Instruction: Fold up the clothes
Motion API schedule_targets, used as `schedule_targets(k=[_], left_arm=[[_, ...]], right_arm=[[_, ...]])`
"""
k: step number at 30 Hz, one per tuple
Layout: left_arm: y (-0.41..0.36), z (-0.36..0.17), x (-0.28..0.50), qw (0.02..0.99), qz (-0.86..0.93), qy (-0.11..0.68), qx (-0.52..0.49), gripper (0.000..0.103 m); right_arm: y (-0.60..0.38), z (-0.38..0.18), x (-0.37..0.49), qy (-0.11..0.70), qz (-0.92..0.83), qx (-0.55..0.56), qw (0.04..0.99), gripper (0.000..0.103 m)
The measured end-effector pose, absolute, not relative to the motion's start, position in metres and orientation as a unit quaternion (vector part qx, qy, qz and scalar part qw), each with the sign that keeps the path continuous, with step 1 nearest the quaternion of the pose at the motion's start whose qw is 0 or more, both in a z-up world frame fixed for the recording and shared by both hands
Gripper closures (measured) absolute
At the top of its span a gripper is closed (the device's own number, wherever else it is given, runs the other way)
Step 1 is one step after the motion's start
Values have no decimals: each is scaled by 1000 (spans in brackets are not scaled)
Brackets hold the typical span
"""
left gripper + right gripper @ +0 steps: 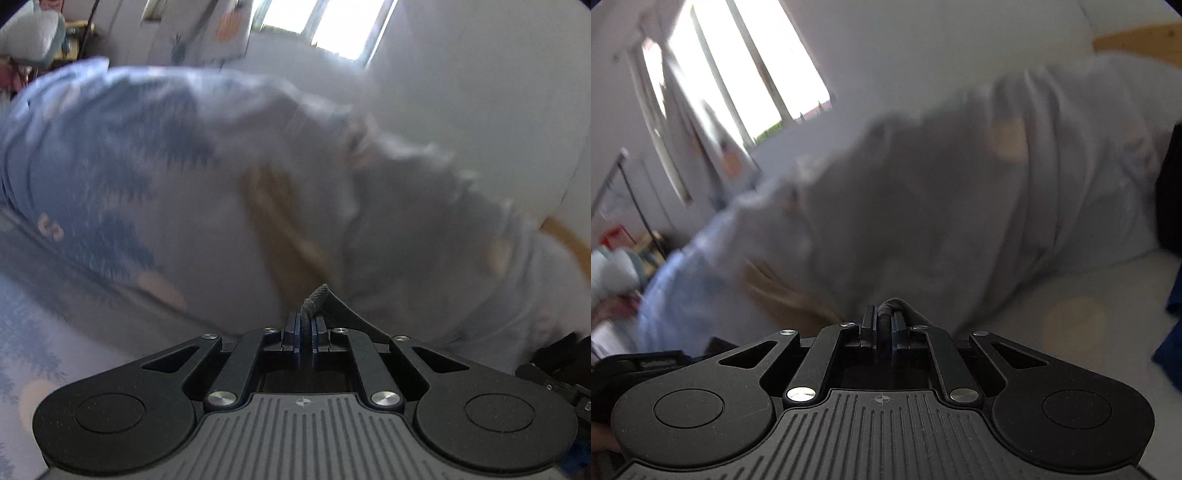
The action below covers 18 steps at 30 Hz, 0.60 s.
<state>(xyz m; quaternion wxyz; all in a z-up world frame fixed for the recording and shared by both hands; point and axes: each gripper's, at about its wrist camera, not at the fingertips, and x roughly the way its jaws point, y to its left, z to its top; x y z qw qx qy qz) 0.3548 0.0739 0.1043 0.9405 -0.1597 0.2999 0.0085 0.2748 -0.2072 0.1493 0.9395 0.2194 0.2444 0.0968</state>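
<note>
A pale grey-blue garment [207, 206] with dark blue tree prints and peach spots fills the left wrist view, blurred by motion. My left gripper [306, 325] is shut on a dark edge of the garment [317, 295]. In the right wrist view the same garment [942, 221] hangs in a blurred grey mass in front of me. My right gripper [884, 321] is shut on a bunched grey edge of it [897, 304]. A tan strip [280, 236] shows behind the cloth.
A bright window [746, 77] and white wall lie behind. A patterned bed sheet [44, 354] lies at lower left. A wooden board [1141, 42] shows at upper right. Clutter and a rack [624, 236] stand at far left. The other gripper's dark body [557, 365] shows at right.
</note>
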Motion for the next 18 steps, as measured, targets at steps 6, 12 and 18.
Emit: schedule_targets(k=[6, 12, 18], left_arm=[[93, 39, 374, 933, 32, 326, -146, 94], [114, 4, 364, 929, 45, 339, -144, 93], [135, -2, 333, 930, 55, 327, -158, 84]], right_arm=[[-200, 70, 337, 305, 94, 258, 912, 93], [-173, 30, 373, 328, 101, 239, 908, 89], [-179, 33, 355, 248, 81, 269, 927, 18]])
